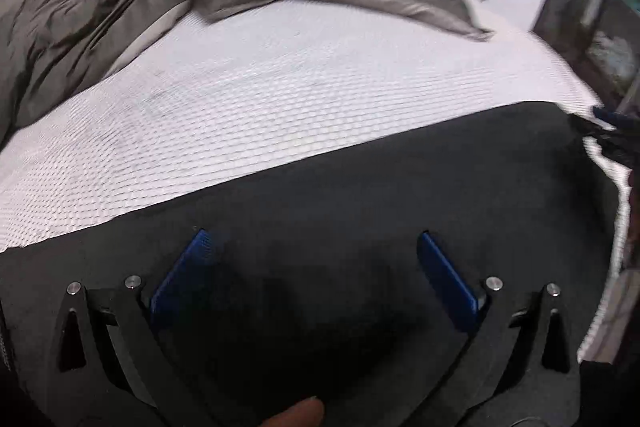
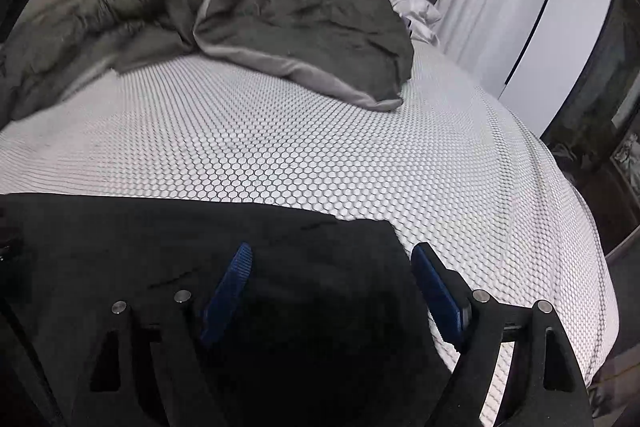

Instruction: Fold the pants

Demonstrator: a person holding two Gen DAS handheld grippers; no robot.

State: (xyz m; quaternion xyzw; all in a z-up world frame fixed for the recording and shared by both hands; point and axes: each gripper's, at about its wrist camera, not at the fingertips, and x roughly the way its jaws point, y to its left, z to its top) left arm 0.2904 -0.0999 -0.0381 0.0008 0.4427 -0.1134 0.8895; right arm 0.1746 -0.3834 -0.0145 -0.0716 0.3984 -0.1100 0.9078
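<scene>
Right wrist view looks down over the black pants (image 2: 180, 247), spread flat along the near edge of the bed (image 2: 280, 155), on the white honeycomb-patterned mattress cover. The right hand-held gripper (image 2: 332, 291) hangs just above the pants' right end: its left blue pad sits over the cloth, its right pad over bare mattress just past the corner. Its jaws stand wide with nothing pinched between them.

From the left wrist, the left hand-held gripper (image 1: 316, 267) also hovers released over the dark fabric, both pads over cloth and gripping nothing.

The pants' long axis runs side to side, across both grippers' pointing direction, with the far hem a straight line against the white. Each end lies almost directly under one gripper, so neither hand is clearly nearer; the right one sits closer to a free corner. A rumpled grey duvet (image 2: 304, 39) lies well apart, toward the head of the bed.
</scene>
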